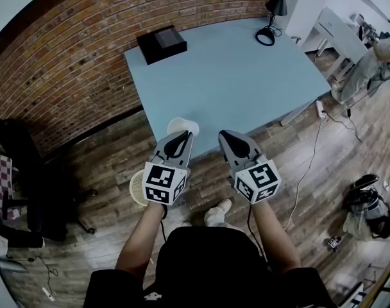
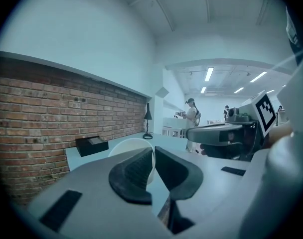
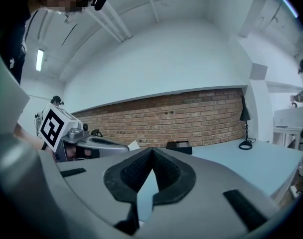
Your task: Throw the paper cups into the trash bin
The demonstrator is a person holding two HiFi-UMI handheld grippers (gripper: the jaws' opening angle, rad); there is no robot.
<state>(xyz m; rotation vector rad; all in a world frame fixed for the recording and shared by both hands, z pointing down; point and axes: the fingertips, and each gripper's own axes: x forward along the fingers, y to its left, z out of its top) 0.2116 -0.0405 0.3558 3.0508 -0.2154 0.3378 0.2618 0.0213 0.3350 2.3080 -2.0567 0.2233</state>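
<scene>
A white paper cup (image 1: 182, 126) hangs over the near edge of the light blue table (image 1: 246, 82), with my left gripper (image 1: 181, 135) shut on its rim. In the left gripper view the cup's thin wall (image 2: 127, 148) sits pinched between the dark pads of the left gripper (image 2: 154, 151). My right gripper (image 1: 226, 135) is beside it on the right, shut with nothing between its fingers; its pads meet in the right gripper view (image 3: 152, 151). A pale round bin (image 1: 136, 188) stands on the wooden floor below the left gripper, partly hidden by the marker cube.
A black box (image 1: 161, 43) lies at the table's far left and a black lamp base (image 1: 265, 36) at its far edge. A black office chair (image 1: 28, 172) stands left by the brick wall. Cables and a bag (image 1: 368, 204) lie on the floor at right, where a person (image 1: 371, 59) stands.
</scene>
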